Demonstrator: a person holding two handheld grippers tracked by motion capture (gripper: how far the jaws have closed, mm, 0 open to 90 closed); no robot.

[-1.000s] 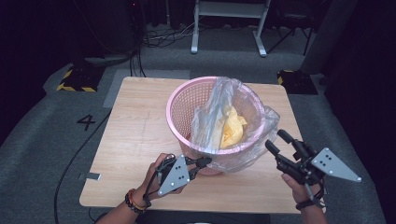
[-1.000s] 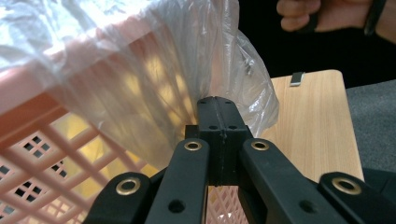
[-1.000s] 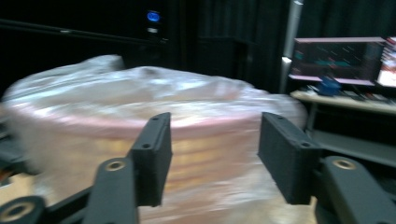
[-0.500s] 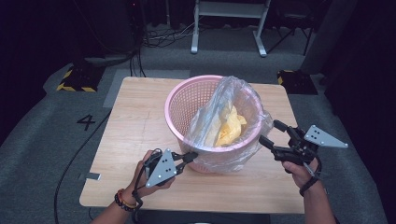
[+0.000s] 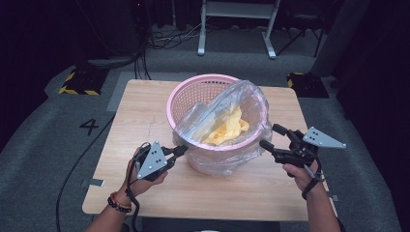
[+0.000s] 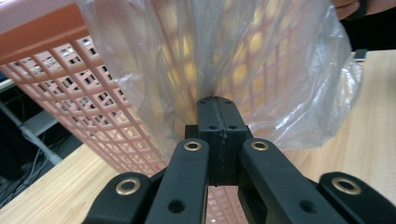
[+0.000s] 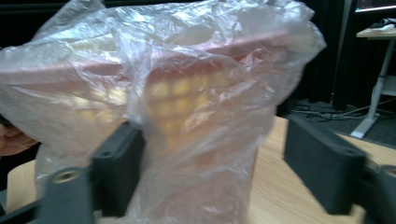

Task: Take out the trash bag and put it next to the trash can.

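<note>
A pink mesh basket (image 5: 193,94) stands mid-table with a clear plastic bag (image 5: 227,108) drawn over its near rim and something yellow (image 5: 227,129) inside. My left gripper (image 5: 182,150) is at the basket's near-left side, shut on a pinch of the bag's film (image 6: 205,70), with the lattice (image 6: 88,102) right behind it. At the near-right side my right gripper (image 5: 271,136) is open. Its jaws have just been closing a little, with loose bag film (image 7: 196,140) bulging between them, in front of the basket wall. The pads (image 7: 322,161) do not press on it.
The wooden table (image 5: 145,111) has bare room left and front of the basket. Its near edge runs just behind my hands. A person's forearms come in from below. Grey floor, cables and a white stand (image 5: 237,19) lie beyond the table.
My left gripper has drawn leftward along the basket's front with the film still pinched. The right gripper has come in toward the basket's right side, its jaws now around loose film.
</note>
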